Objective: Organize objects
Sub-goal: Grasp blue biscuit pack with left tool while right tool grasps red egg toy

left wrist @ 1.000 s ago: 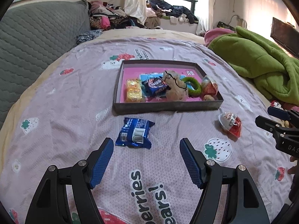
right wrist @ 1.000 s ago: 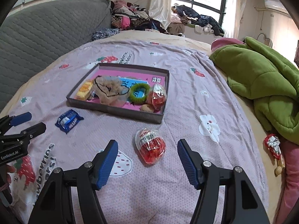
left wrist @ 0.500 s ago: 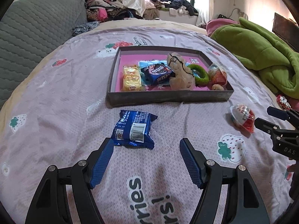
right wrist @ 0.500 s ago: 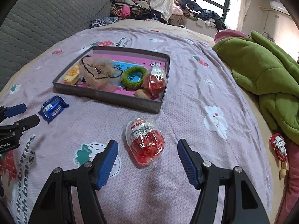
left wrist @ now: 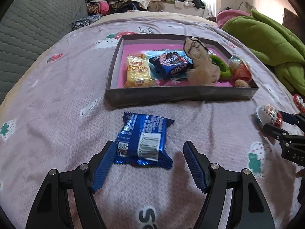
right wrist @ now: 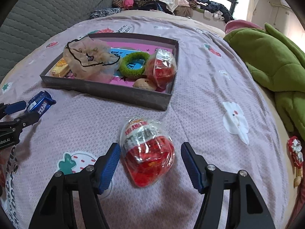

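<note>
The blue snack packet [left wrist: 143, 142] and the egg-shaped toy [right wrist: 147, 150] are seen lying on the bed [left wrist: 57, 99], just before the tray [left wrist: 181, 95]. Each is framed by wide-open, empty tongs, left [left wrist: 147, 165] and right [right wrist: 150, 165]. The packet should be centred better, then both gripped gently.

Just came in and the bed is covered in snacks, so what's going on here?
A person is tidying loose items into the grey tray on the bed, with a gripper in each hand. The left gripper hangs open over a blue snack packet; the right gripper hangs open around a red egg-shaped treat. Neither is gripped yet. The tray already holds snacks, a green ring and another egg.
</note>
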`<state>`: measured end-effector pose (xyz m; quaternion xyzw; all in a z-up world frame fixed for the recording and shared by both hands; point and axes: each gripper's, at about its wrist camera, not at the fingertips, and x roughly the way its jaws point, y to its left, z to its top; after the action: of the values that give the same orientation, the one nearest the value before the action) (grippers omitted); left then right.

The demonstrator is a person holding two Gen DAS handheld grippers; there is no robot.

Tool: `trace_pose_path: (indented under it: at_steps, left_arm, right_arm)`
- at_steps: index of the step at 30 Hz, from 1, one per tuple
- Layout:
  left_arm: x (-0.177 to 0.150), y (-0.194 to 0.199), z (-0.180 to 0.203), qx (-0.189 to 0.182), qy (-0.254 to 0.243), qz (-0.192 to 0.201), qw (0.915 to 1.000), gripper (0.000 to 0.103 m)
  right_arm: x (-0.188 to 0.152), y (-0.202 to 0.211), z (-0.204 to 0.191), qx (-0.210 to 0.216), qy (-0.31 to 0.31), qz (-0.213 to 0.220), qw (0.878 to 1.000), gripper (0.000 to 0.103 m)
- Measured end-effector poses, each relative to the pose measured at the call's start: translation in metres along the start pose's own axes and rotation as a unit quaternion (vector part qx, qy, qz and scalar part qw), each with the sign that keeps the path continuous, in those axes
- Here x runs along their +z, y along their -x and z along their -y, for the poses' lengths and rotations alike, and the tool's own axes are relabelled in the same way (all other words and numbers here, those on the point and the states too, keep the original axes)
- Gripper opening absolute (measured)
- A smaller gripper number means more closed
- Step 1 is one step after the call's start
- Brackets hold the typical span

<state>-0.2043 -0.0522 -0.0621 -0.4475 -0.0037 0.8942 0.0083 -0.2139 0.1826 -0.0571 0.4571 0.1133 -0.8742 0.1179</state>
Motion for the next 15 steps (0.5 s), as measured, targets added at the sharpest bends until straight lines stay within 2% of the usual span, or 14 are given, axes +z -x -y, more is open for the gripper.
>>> trace_pose_path:
  at_steps: [8,15]
  left_arm:
    - [0.008,-0.018,-0.01,-0.007,0.011,-0.008,0.9999,0.075]
    - [0.009,-0.028,-0.014,-0.013,0.018,-0.015,0.9996,0.072]
  right_arm:
    - [0.002,-0.017,-0.004,0.004,0.006,-0.004,1.0,0.065]
    - [0.004,-0.023,-0.005,0.026,0.0,0.001,1.0,0.062]
